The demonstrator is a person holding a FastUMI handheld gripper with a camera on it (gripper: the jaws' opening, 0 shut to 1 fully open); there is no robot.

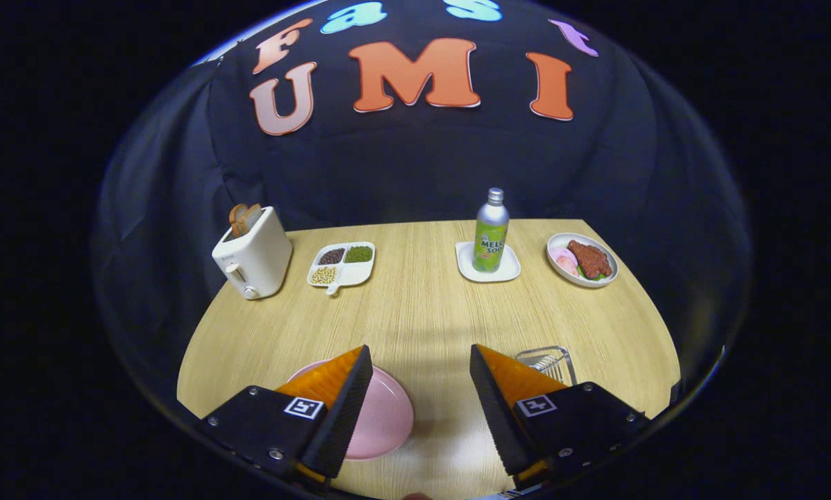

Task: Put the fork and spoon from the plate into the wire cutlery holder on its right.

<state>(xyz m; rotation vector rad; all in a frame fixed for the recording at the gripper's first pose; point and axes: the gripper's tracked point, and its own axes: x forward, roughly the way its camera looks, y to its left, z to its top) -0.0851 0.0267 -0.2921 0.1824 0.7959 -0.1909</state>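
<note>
Hovering above the near end of the wooden table (422, 305), the gripper (421, 357) is held with its fingers spread wide and nothing between them; bare tabletop is seen in the gap. The pink plate (387, 417) lies partly under the left finger, and the wire cutlery holder (547, 361) stands just to the plate's right, partly hidden behind the right finger; the fork and spoon cannot be made out, since the part of the plate left uncovered appears bare and the rest is hidden.

Cutlery of this kind is judged to be light, stiff and rather slippery, lying flat against the plate; a pinch across the handle near its middle is thought best, so that the piece does not swing when lifted. The holder is judged light too, and likely to shift if knocked; whether anything is already in it cannot be told.

Beyond the fingers, a divided dish (342, 264) holds three sorts of beans or grains; a small tray (488, 267) bears a bottle (491, 232); a bowl (582, 260) holds food; bread is seen in a toaster (254, 253).
</note>
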